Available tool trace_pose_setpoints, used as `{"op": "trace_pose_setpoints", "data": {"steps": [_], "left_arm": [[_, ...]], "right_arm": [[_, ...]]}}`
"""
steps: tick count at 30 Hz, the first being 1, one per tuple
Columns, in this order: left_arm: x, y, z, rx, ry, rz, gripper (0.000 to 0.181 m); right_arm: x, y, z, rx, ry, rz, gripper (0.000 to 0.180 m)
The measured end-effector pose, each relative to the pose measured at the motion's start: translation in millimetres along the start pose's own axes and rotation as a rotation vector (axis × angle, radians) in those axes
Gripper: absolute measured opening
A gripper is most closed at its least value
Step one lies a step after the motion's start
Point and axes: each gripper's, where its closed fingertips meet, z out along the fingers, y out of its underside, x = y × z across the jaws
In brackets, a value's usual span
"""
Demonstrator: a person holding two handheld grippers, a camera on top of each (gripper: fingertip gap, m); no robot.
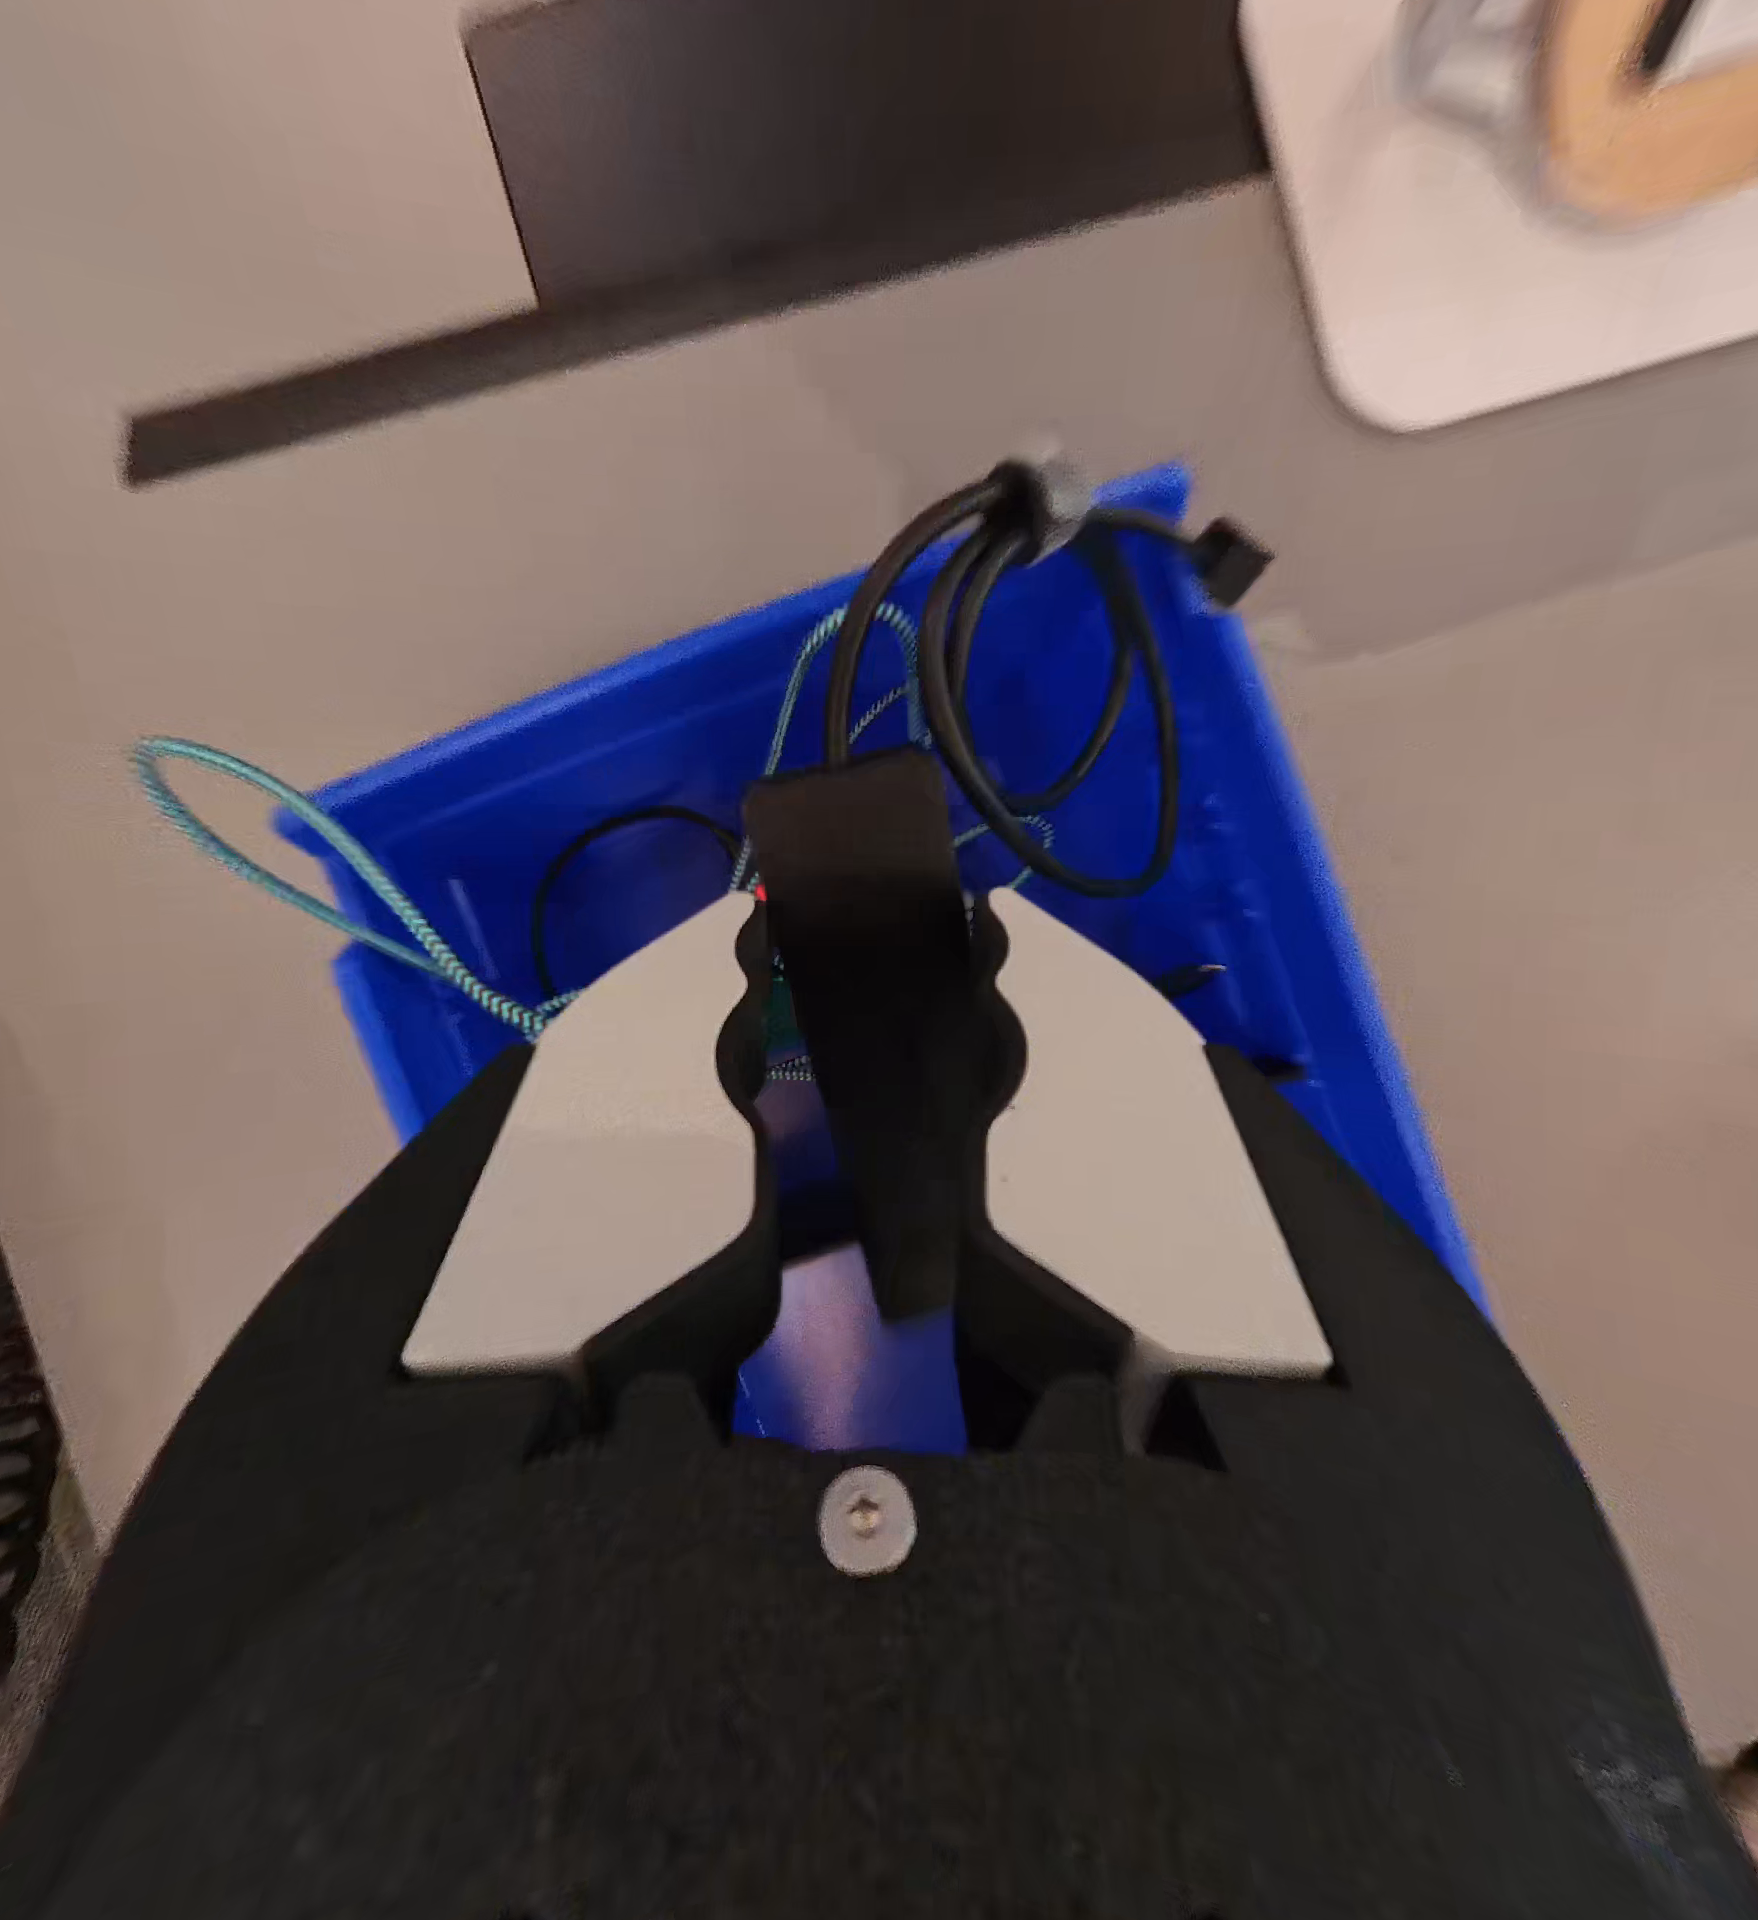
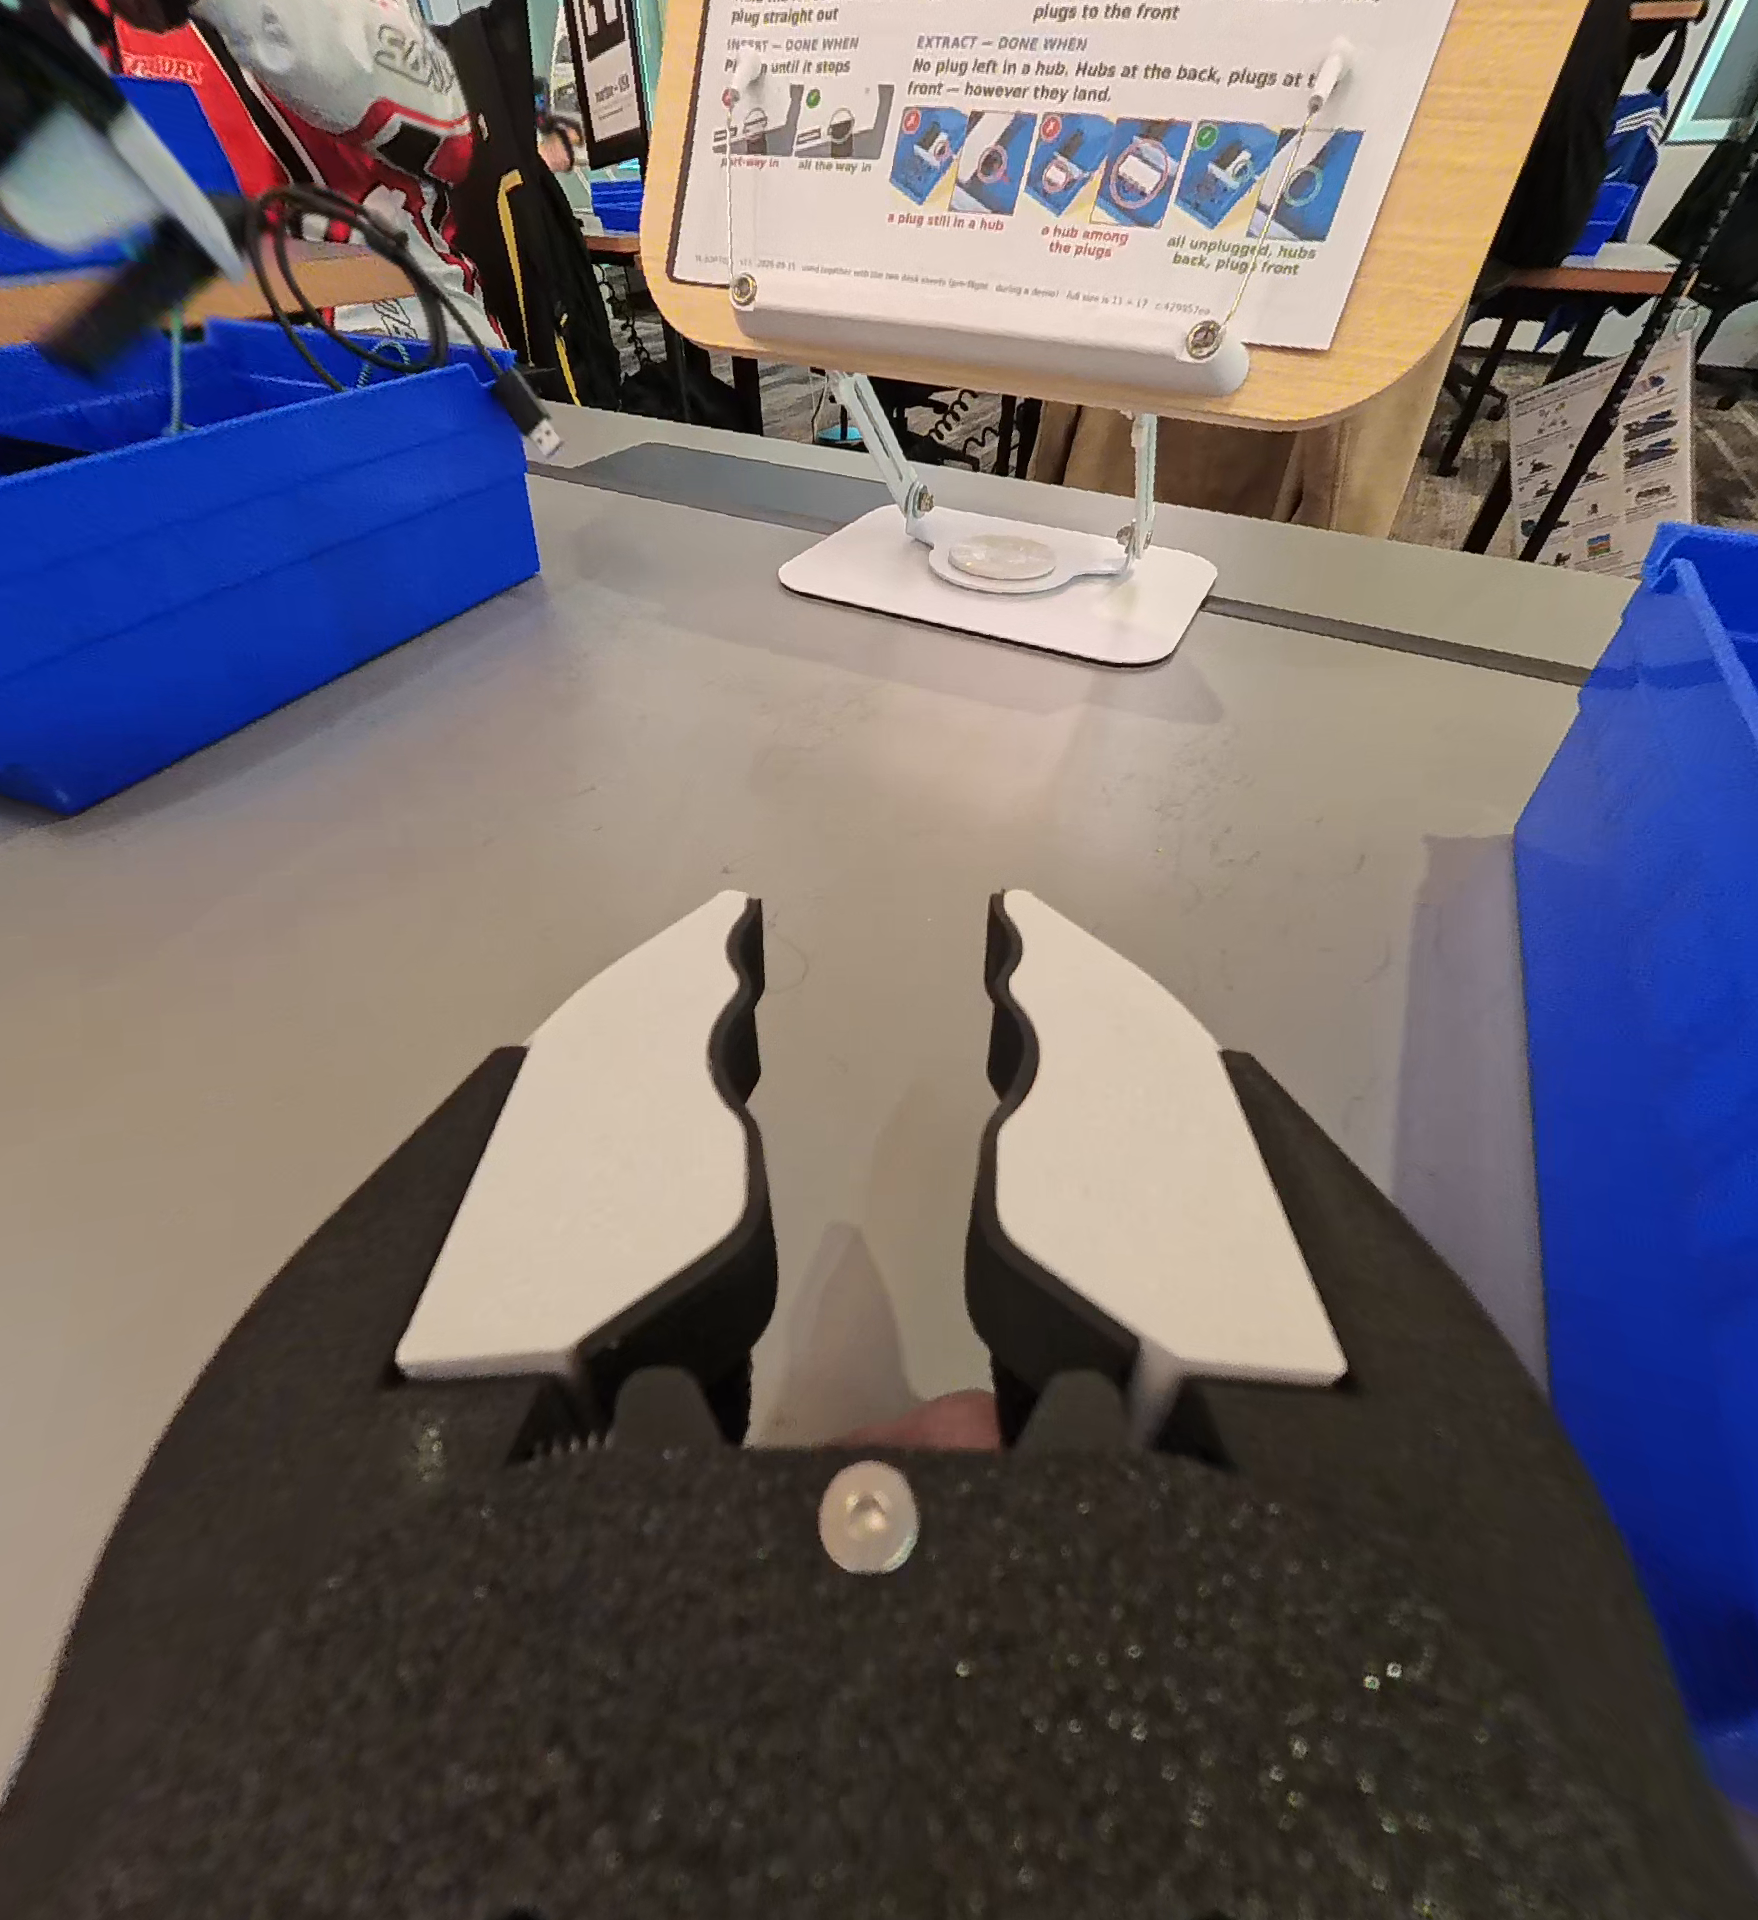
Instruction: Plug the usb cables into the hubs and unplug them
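My left gripper (image 1: 870, 920) is shut on a black USB hub (image 1: 844, 831) and holds it above a blue bin (image 1: 1270, 831). A looped black cable (image 1: 1145, 727) hangs from the hub, ending in a free black plug (image 1: 1233, 561). A teal braided cable (image 1: 262, 821) trails over the bin's left wall. In the right wrist view the left gripper (image 2: 127, 208) shows blurred at top left with the hub (image 2: 116, 312), the black cable (image 2: 376, 270) and its plug (image 2: 537, 421) dangling over the bin (image 2: 231, 540). My right gripper (image 2: 875, 914) is open and empty above the grey table (image 2: 646, 779).
A second blue bin (image 2: 1685, 987) stands close on the right. A white stand (image 2: 1000, 582) holding an instruction sheet on a wooden board (image 2: 1041, 156) stands at the table's back; its base shows in the left wrist view (image 1: 1477, 260). People and chairs are beyond the table. Across from one pair of fingers to the other is roughly 45 cm.
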Motion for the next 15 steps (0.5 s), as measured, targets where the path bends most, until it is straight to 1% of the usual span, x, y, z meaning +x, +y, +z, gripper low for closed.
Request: {"op": "trace_pose_setpoints", "data": {"steps": [3, 6, 7, 10, 12, 14, 15], "left_arm": [[16.1, -23.5, -50.8, 0.107, 0.036, 0.026, 0.034], [19.6, -45.6, -100.8, 0.204, -0.058, 0.093, 0.033], [24.1, -51.5, -115.9, 0.226, -0.062, 0.115, 0.033], [36.5, -68.0, -154.5, 0.289, -0.070, 0.155, 0.033], [52.3, -81.3, -178.7, 0.356, -0.056, 0.227, 0.033], [63.7, -90.9, -200.8, 0.389, -0.114, 0.288, 0.032], [74.9, -94.5, -209.8, 0.402, -0.133, 0.355, 0.032]], "right_arm": [[-0.2, -0.2, -0.1, 0.002, 0.006, -0.008, 0.040], [-0.4, -0.6, -0.4, 0.006, 0.010, -0.015, 0.040], [-0.4, -0.8, -0.6, 0.007, 0.013, -0.018, 0.040], [-0.2, -1.9, -1.7, 0.017, 0.023, -0.027, 0.040], [-0.6, -2.7, -2.5, 0.025, 0.027, -0.035, 0.040], [-1.1, -3.3, -2.9, 0.030, 0.030, -0.043, 0.040], [-1.4, -3.4, -3.0, 0.031, 0.031, -0.046, 0.040]]}}
